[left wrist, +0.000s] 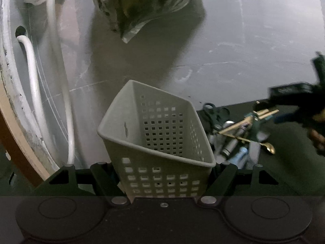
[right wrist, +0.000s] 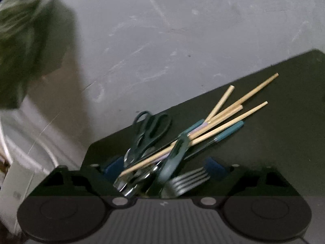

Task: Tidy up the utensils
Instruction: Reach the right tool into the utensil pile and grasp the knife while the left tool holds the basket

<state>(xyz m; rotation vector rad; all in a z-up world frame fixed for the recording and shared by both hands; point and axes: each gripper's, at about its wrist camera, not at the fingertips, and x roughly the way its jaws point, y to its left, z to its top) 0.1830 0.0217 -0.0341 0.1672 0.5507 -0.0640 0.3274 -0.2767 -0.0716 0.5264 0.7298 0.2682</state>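
In the left wrist view a beige perforated utensil basket (left wrist: 162, 134) sits tilted between my left gripper's (left wrist: 165, 168) fingers, which press on its sides; it is empty inside. To its right a heap of utensils lies on a black mat (left wrist: 284, 162), among them a gold spoon (left wrist: 269, 148). My right gripper (left wrist: 292, 99) hovers blurred over that heap. In the right wrist view the right gripper (right wrist: 164, 166) stands open around the pile: dark scissors (right wrist: 152, 128), wooden chopsticks (right wrist: 239, 105), a fork (right wrist: 189, 180) and a teal-handled tool (right wrist: 176, 154). The blue pads (right wrist: 215, 166) sit beside the utensils, not pressing on them.
Two white hoses (left wrist: 34, 93) run along a curved white rim at the left. A crumpled plastic bag of greens (left wrist: 142, 6) lies on the grey scratched surface (left wrist: 233, 40) behind the basket. The black mat (right wrist: 274, 132) reaches to the right edge.
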